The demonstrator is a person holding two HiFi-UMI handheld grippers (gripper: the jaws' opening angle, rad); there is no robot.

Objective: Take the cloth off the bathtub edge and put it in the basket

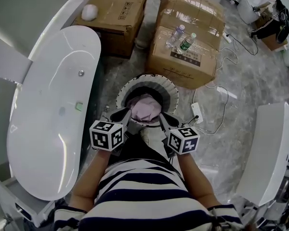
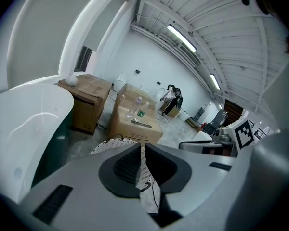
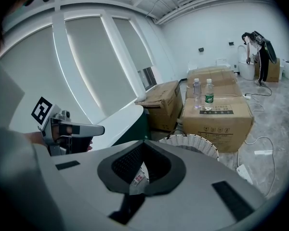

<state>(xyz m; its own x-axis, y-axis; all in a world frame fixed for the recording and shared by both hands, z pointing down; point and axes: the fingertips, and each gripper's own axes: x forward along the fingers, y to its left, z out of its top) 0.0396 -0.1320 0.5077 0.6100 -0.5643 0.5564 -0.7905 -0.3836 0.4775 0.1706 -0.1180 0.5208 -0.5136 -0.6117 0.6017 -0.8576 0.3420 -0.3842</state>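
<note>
A pale pink cloth [image 1: 144, 109] lies bunched inside the round white wicker basket [image 1: 147, 78] on the floor in front of me. The white oval bathtub [image 1: 53, 105] stands to the left, with no cloth on its edge. My left gripper [image 1: 121, 114] sits at the basket's near left rim, its jaws shut and nothing gripped. My right gripper [image 1: 167, 121] hovers at the near right rim, also shut. In the left gripper view the basket rim [image 2: 111, 145] shows just beyond the closed jaws of the left gripper [image 2: 141, 148]. Behind the right gripper's [image 3: 143, 146] tips, a small printed label shows through the hollow.
Two cardboard boxes [image 1: 188, 37] stand beyond the basket, the right one with two water bottles [image 1: 181, 36] on top. A power strip [image 1: 196, 112] and white cables trail on the floor at the right. Another white fixture [image 1: 272, 148] stands at far right.
</note>
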